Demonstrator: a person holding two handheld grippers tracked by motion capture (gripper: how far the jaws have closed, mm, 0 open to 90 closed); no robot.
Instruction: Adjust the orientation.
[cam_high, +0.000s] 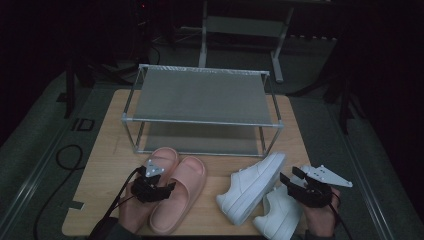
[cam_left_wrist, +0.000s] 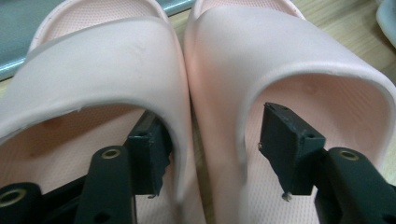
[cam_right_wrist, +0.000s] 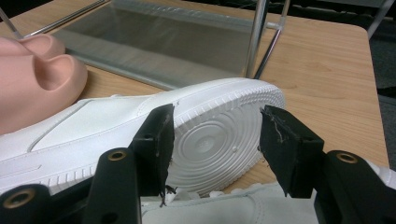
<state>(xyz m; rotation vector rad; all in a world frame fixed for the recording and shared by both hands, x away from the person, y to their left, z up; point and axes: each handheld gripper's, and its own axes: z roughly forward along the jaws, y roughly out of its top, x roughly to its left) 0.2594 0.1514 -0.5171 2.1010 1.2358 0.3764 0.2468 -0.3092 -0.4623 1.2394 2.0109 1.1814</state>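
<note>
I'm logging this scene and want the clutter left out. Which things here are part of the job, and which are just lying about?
Part of the job:
- pink slippers, the left tongs astride their two inner walls
- white sneakers, by the right tongs
- shoe rack

Lying about:
- black cable on the floor
- metal stand behind the table

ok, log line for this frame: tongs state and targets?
left tongs: open, one jaw inside each pink foam slide | right tongs: open, at tipped white leather sneaker sole | grey two-tier metal shoe rack: empty
</note>
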